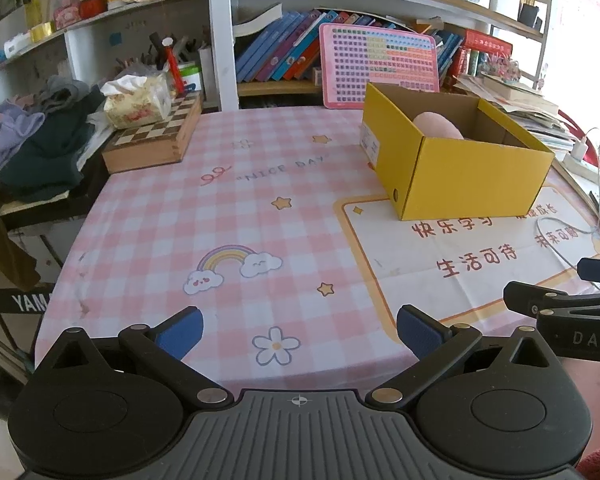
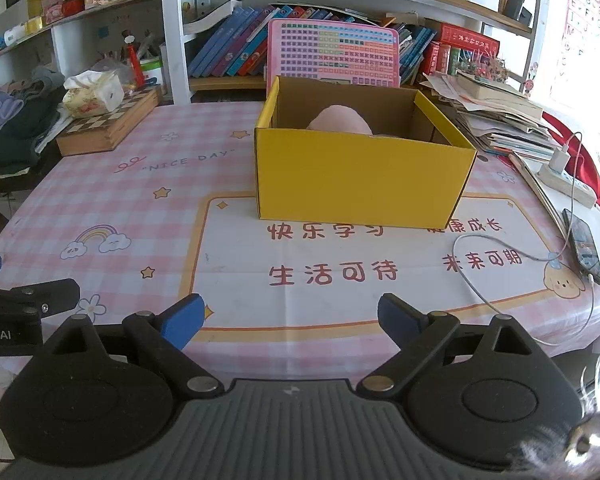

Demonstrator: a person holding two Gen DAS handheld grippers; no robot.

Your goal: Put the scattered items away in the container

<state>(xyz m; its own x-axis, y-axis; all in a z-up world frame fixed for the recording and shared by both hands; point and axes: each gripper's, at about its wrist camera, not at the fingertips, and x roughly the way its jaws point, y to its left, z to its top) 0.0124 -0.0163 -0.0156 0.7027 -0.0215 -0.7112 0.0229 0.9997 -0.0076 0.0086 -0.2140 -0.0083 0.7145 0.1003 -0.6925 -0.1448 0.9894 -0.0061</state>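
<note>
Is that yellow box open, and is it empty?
Open and not empty: the yellow box has no lid, and a pink soft thing shows above its front wall.

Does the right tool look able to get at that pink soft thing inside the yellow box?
Probably yes: the right tool is open and empty, the yellow box has no lid, and bare tablecloth lies between. The pink thing needs reaching over the wall.

Pink-checked table (image 2: 100, 208) with yellow box (image 2: 360, 180), chessboard case (image 2: 108, 128), phone (image 2: 584, 246).
</note>
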